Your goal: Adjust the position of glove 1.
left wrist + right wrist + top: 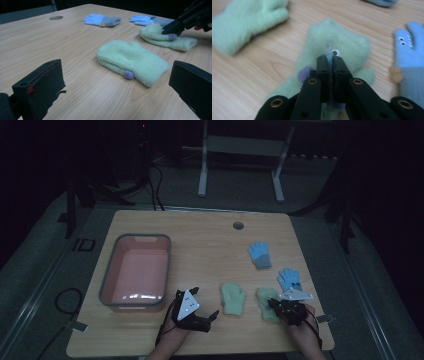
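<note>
1. Overhead, high view: right gripper (274, 304) down on the near green mitten (267, 301) at the table's (210, 245) right front; second green mitten (233, 298) between the grippers; left gripper (214, 316) low beside the pink tub (136, 270)
2. Left gripper view: jaws spread wide, nothing between; second green mitten (131, 61) flat just ahead
3. Right gripper view: jaws pinched together on a tuft of near green mitten (337, 50); fleece likely soft, light, limp; best pinched at a thick fold or cuff
</note>
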A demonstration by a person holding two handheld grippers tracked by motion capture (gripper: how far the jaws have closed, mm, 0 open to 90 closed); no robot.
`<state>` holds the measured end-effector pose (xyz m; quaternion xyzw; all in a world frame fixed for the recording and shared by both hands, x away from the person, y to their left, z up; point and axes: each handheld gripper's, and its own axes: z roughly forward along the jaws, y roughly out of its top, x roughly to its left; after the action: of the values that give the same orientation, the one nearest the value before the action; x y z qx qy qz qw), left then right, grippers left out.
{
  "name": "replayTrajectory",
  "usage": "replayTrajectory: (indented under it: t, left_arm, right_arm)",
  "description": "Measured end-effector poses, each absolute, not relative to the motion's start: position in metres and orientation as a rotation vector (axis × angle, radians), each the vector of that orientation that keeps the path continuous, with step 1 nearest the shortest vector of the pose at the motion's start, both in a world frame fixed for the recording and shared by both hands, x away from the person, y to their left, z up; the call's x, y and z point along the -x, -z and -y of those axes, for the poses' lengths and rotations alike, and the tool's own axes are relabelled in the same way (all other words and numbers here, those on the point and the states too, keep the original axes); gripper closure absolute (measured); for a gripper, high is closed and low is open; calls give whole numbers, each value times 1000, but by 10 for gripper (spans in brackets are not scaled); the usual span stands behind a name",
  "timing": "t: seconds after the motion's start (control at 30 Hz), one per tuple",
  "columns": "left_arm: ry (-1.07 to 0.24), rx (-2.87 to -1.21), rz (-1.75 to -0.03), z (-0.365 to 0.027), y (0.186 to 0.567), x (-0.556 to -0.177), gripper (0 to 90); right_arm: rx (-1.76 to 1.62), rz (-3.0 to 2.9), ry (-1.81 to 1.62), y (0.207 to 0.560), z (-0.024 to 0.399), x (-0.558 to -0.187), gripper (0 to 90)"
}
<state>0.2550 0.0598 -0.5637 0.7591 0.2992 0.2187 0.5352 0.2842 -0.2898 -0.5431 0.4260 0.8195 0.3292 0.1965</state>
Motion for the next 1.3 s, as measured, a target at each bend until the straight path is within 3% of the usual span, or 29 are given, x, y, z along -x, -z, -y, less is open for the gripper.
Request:
replayTrajectory:
  t: [0.37, 0.6, 0.93, 1.3]
  left_arm:
    - [-522, -1803, -712, -60, 564, -254, 1]
    - [-521, -1801, -710, -60, 564, -254, 1]
    - [-520, -1802, -708, -60, 564, -254, 2]
    - [-514, -1801, -713, -61, 564, -255, 1]
  right_arm:
    - [-1174, -2160, -1005, 476, 254, -281, 862]
    - [-1126, -2157, -1059, 455, 217, -287, 862]
    - [-1142, -2182, -1061, 462, 180, -288, 862]
    - [-1196, -2251, -970, 501, 164, -288, 860]
